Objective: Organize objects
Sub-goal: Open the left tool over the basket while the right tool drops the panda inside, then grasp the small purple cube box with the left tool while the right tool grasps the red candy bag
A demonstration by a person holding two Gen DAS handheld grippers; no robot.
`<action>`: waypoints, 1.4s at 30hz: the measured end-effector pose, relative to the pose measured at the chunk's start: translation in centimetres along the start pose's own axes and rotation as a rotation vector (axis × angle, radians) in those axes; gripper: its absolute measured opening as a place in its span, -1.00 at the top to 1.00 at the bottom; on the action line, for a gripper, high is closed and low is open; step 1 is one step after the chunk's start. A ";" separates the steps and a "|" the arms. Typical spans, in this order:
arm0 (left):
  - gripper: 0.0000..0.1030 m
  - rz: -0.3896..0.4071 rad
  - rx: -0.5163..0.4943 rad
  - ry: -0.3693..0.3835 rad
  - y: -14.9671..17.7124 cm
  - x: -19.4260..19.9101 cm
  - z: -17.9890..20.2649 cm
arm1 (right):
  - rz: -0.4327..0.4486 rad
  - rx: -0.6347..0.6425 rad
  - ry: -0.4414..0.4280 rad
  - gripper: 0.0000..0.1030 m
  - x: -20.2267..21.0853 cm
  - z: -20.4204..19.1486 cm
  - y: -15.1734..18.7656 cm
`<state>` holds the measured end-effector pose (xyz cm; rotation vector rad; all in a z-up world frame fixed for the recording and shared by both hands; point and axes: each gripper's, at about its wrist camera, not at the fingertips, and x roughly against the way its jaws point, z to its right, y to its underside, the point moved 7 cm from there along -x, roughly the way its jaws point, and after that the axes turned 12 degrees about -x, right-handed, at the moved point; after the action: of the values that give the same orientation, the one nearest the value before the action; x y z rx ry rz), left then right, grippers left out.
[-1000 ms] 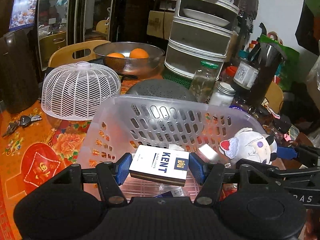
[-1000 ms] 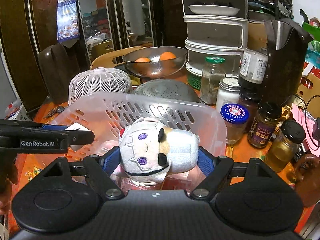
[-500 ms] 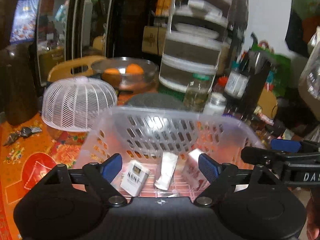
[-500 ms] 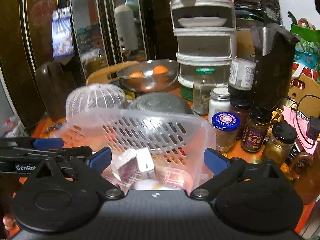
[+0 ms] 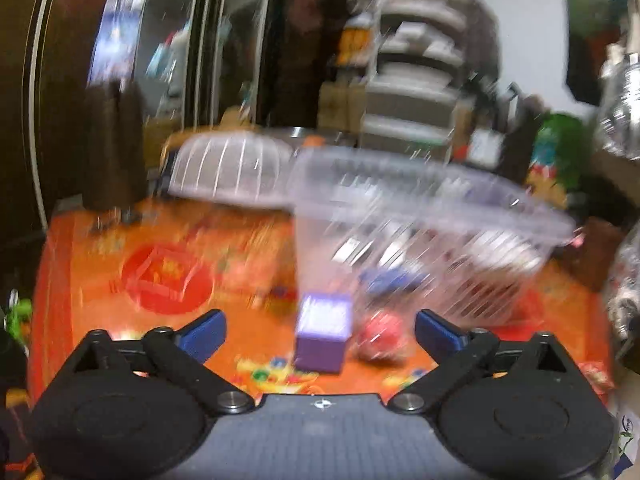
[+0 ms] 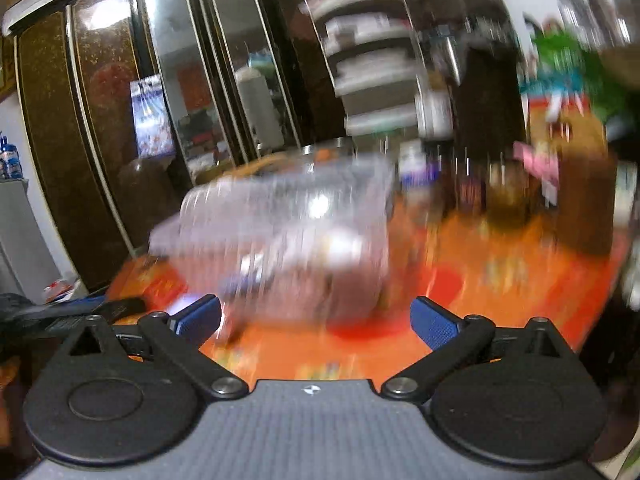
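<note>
Both views are motion-blurred. The clear plastic basket (image 5: 432, 220) stands on the orange table with boxes and a plush inside, blurred; it also shows in the right wrist view (image 6: 288, 216). A purple box (image 5: 322, 334) and a red round object (image 5: 382, 334) lie on the table in front of the basket, between the fingers of my left gripper (image 5: 320, 332), which is open and empty. My right gripper (image 6: 316, 320) is open and empty, pulled back from the basket. The left gripper's arm shows at the right wrist view's left edge (image 6: 60, 314).
A white mesh dome cover (image 5: 228, 172) stands behind the basket on the left. Jars (image 6: 500, 196) and a dark container (image 6: 584, 200) stand to the basket's right. A stacked grey steamer (image 5: 412, 92) and dark cabinets are at the back.
Both grippers let go of the Kent box and the plush into the basket, opened wide, and have pulled back and down fast. The purple box now lies between the left fingers.
</note>
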<state>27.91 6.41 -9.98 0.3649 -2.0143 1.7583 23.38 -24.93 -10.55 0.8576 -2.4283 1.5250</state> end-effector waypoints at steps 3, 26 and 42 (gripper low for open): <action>-0.82 -0.058 -0.017 -0.008 0.4 -2.5 -0.4 | -0.031 -0.018 0.011 -1.00 -0.2 0.7 1.9; 0.13 -0.077 -0.098 -0.055 1.3 -5.1 0.1 | -0.113 0.129 0.005 -1.00 -5.1 -3.7 2.8; 0.13 -0.056 0.011 -0.100 2.0 -4.2 -3.8 | -0.251 0.243 0.043 -0.47 -15.2 -8.9 4.3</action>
<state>31.20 10.05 -13.37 0.5170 -2.0424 1.7495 32.06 -9.95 -15.94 1.1128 -2.0405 1.7388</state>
